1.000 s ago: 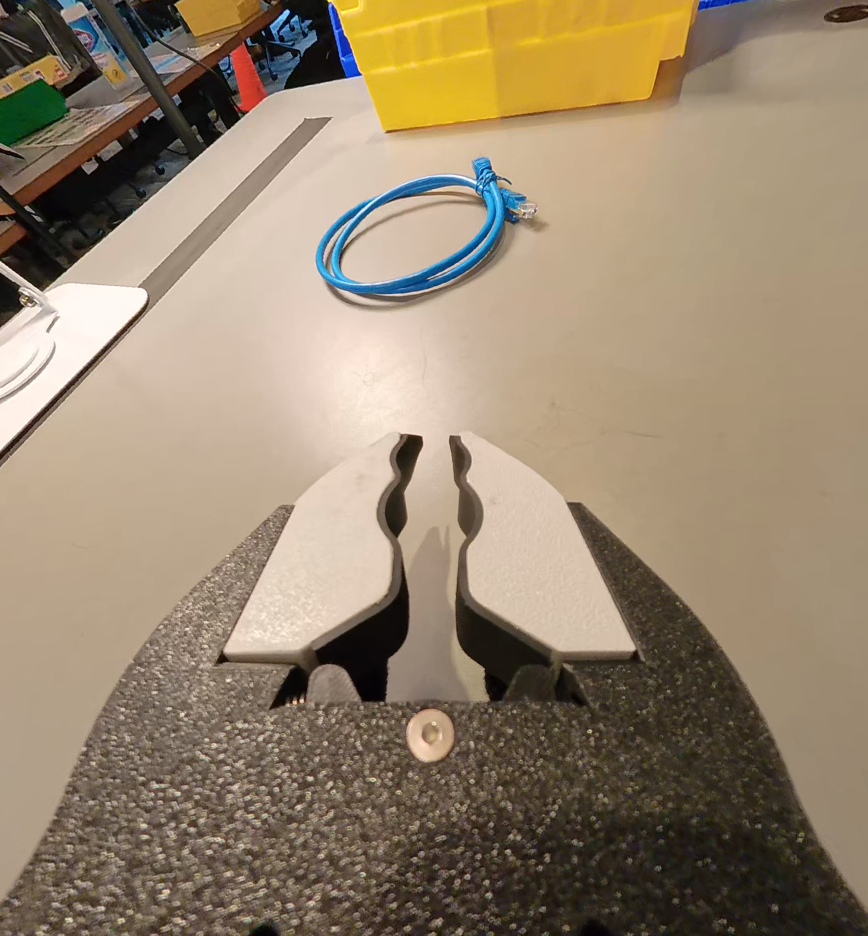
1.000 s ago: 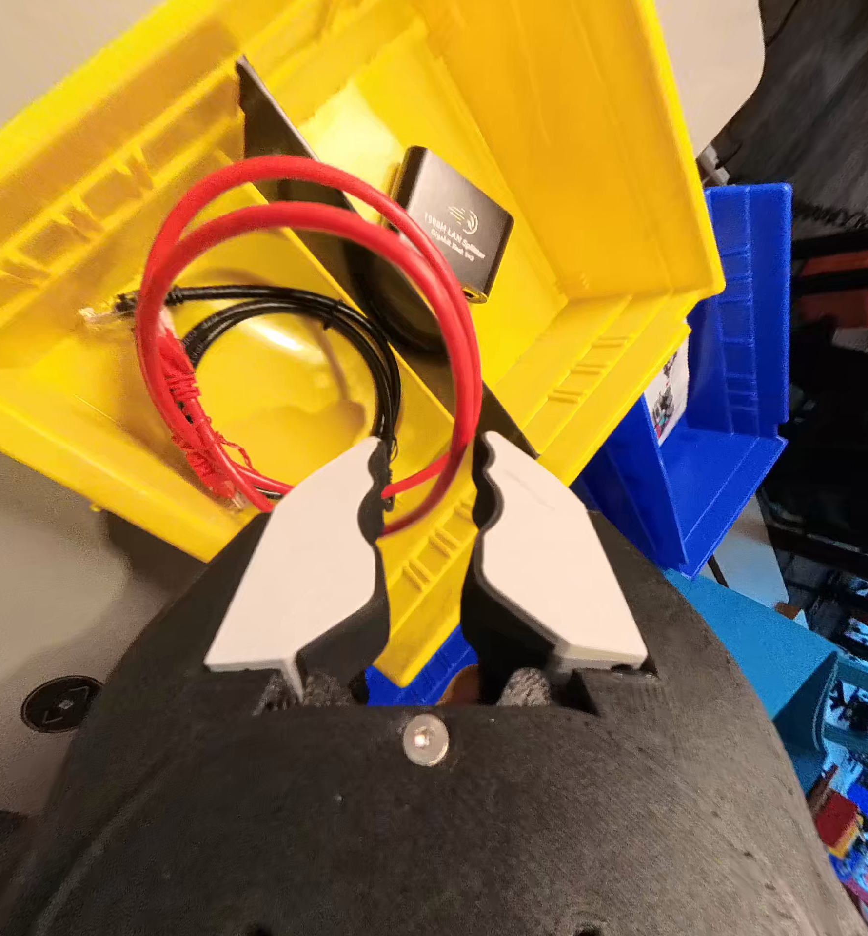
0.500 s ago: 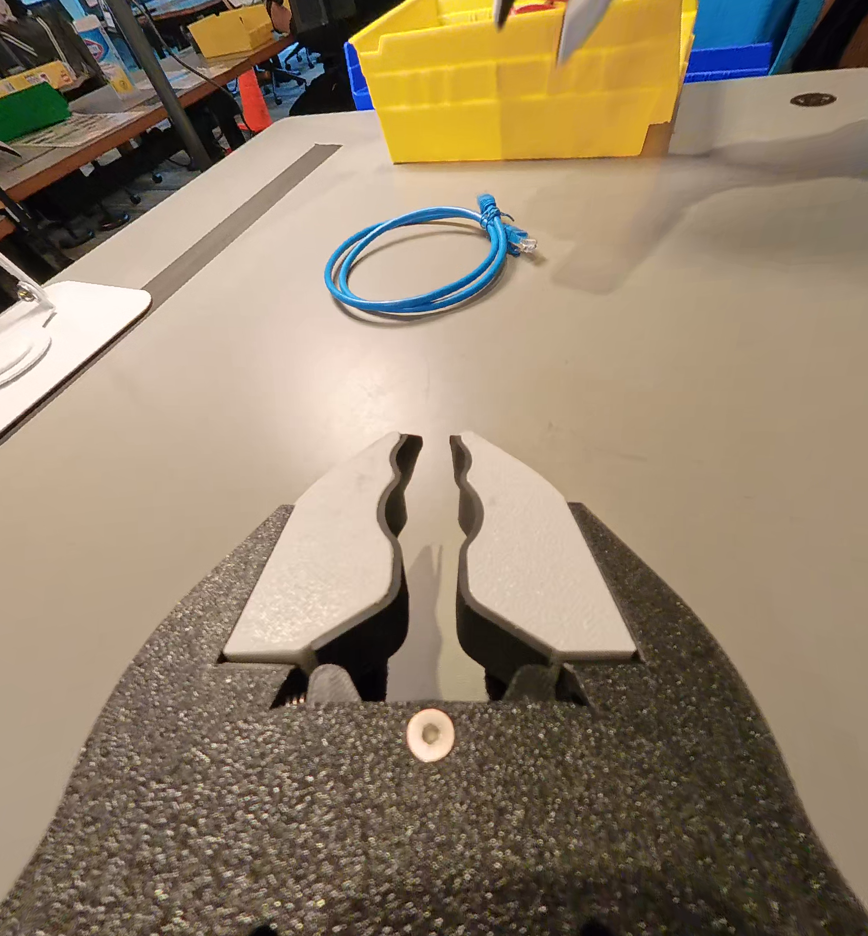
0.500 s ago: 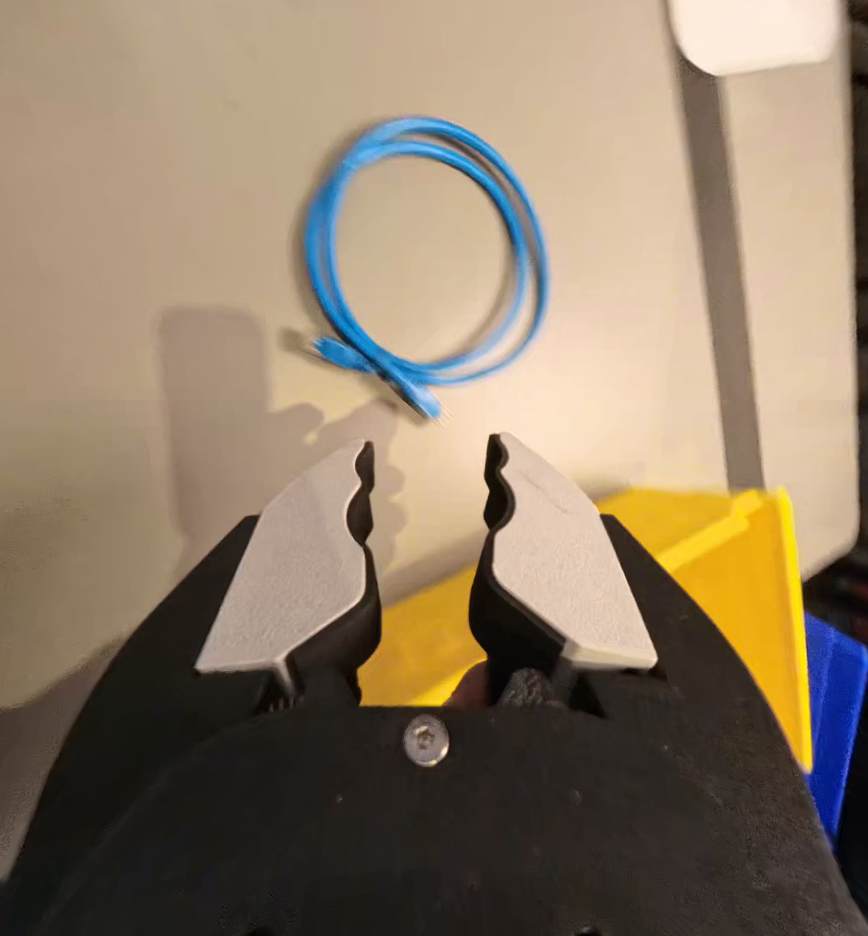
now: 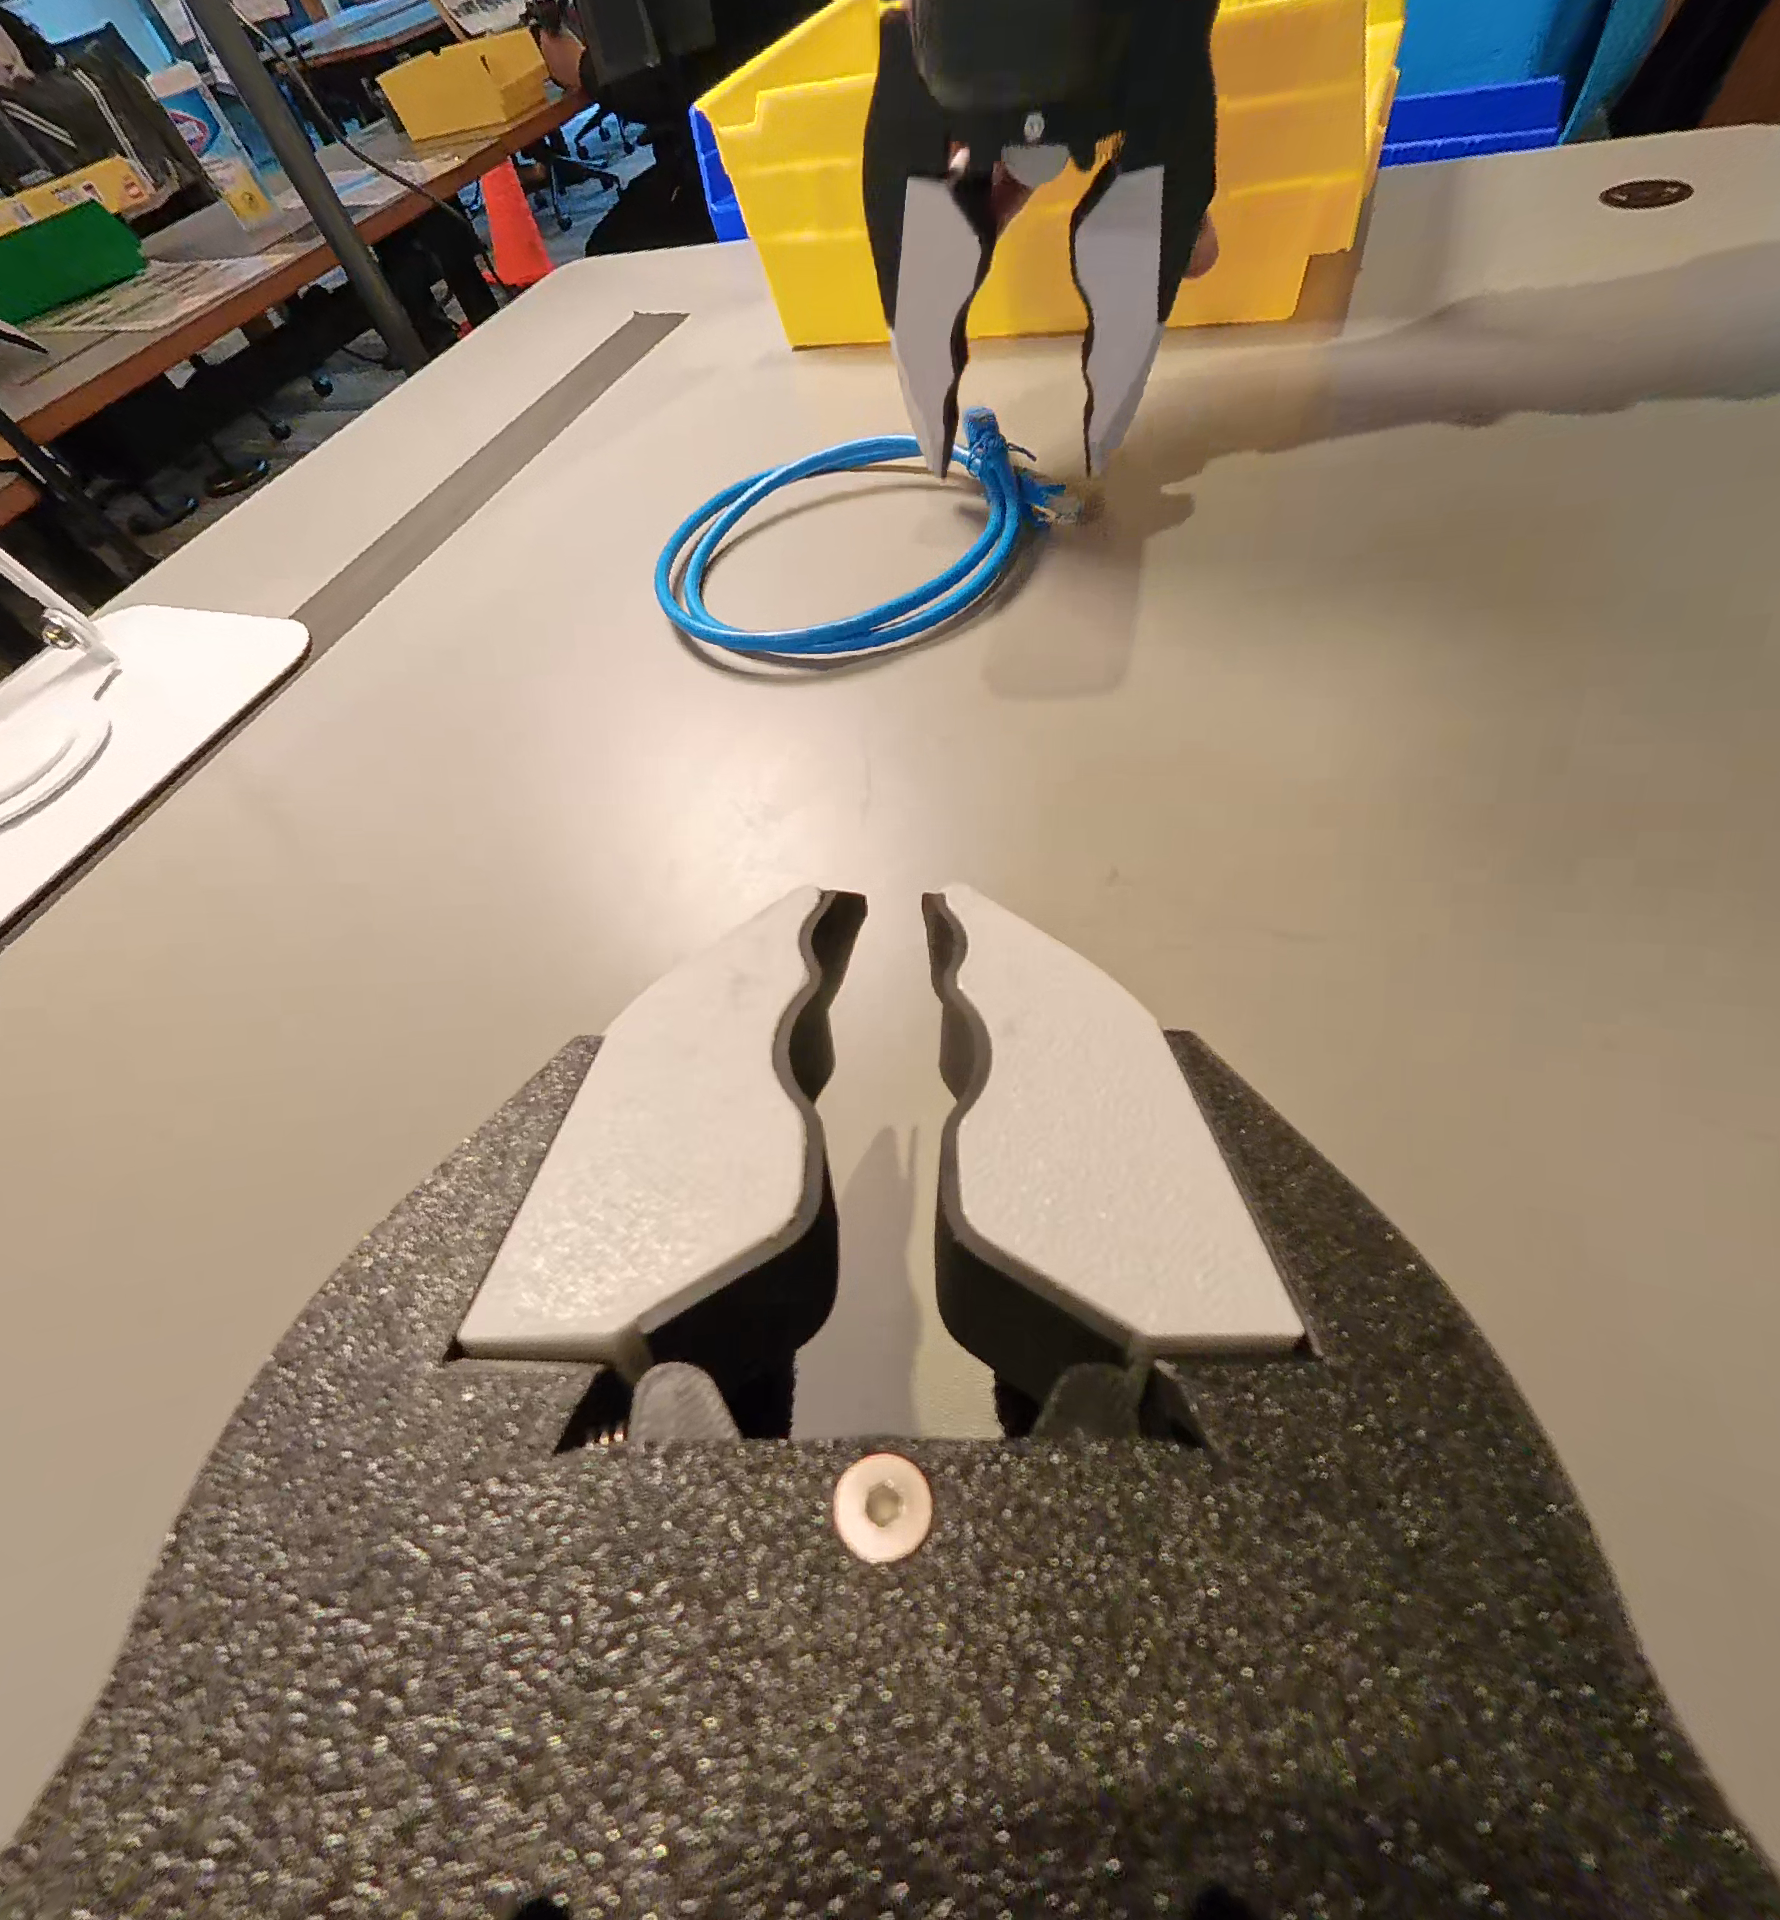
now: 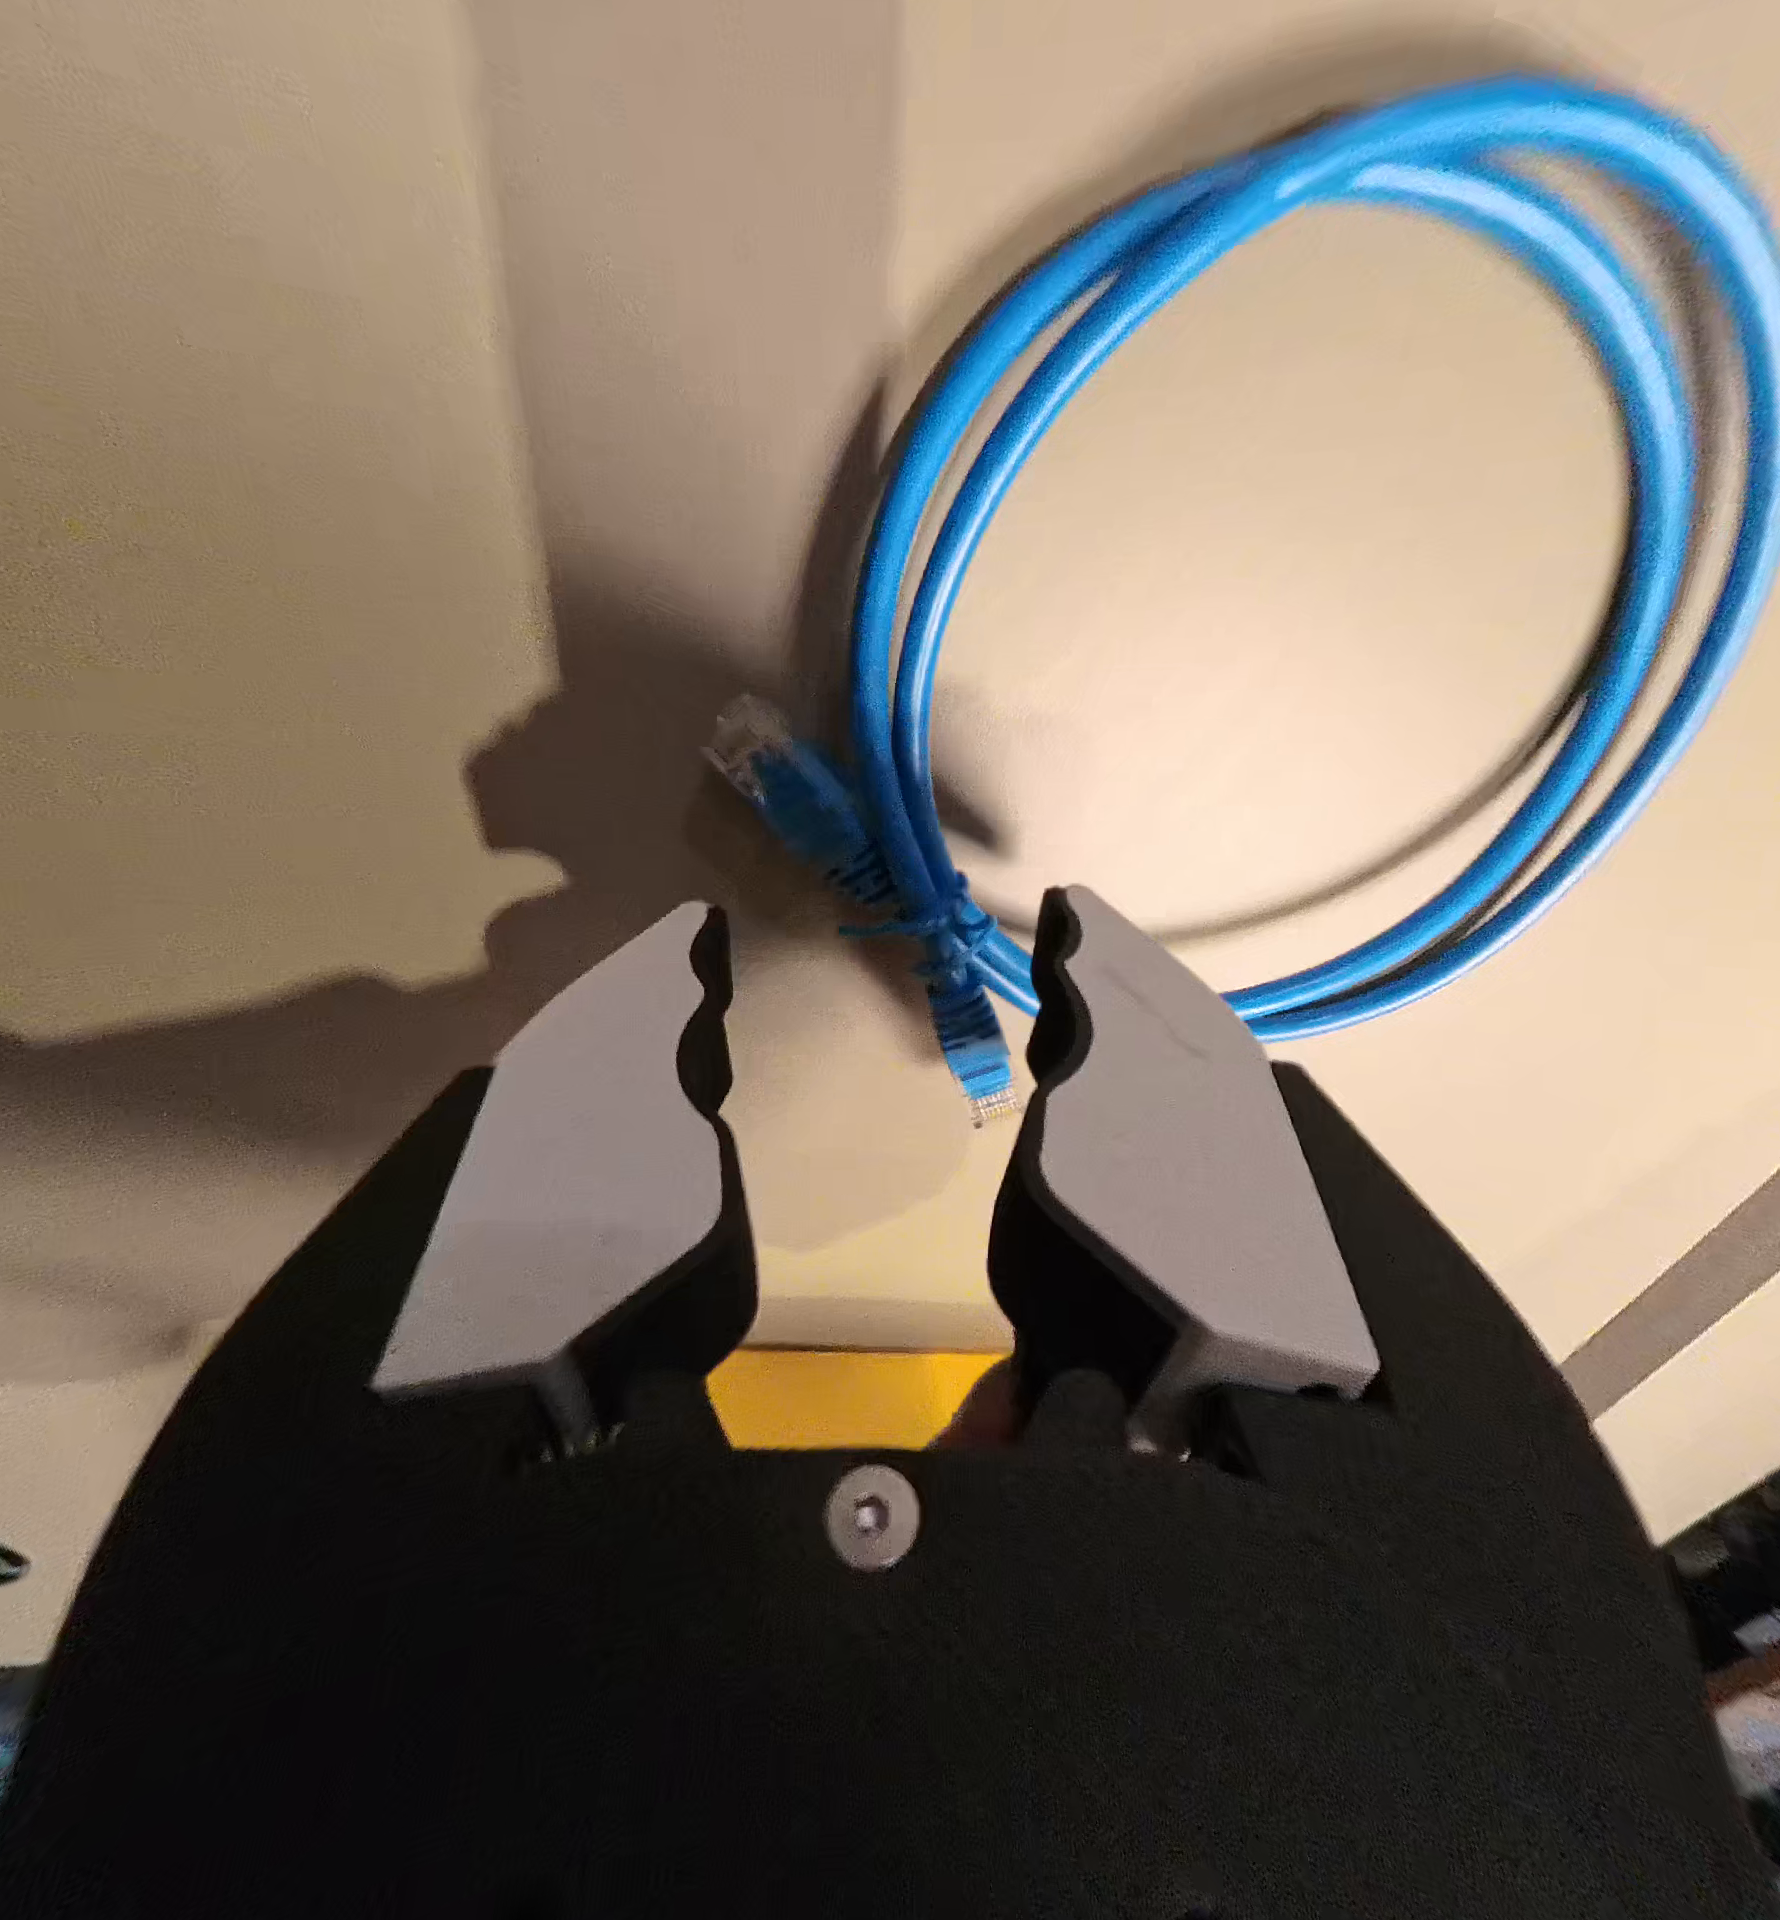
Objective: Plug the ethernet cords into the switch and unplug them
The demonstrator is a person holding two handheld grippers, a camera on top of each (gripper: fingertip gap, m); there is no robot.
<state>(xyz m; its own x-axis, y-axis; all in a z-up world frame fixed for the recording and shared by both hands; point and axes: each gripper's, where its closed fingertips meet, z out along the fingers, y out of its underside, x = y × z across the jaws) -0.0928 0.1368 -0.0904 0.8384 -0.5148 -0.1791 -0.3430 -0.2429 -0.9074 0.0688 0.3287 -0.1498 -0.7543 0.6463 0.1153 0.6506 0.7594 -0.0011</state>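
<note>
Right tool, jaws wide, has been lowered from yellow bin onto blue cord; pickup is prob. next. Left tool: narrow, empty.

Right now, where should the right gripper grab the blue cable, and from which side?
Probably the tied bundle of the blue ethernet cable, where a twist tie binds both strands and both plug ends. Come straight down from above: the coil lies flat on the table, and the open right gripper already straddles that spot.
</note>
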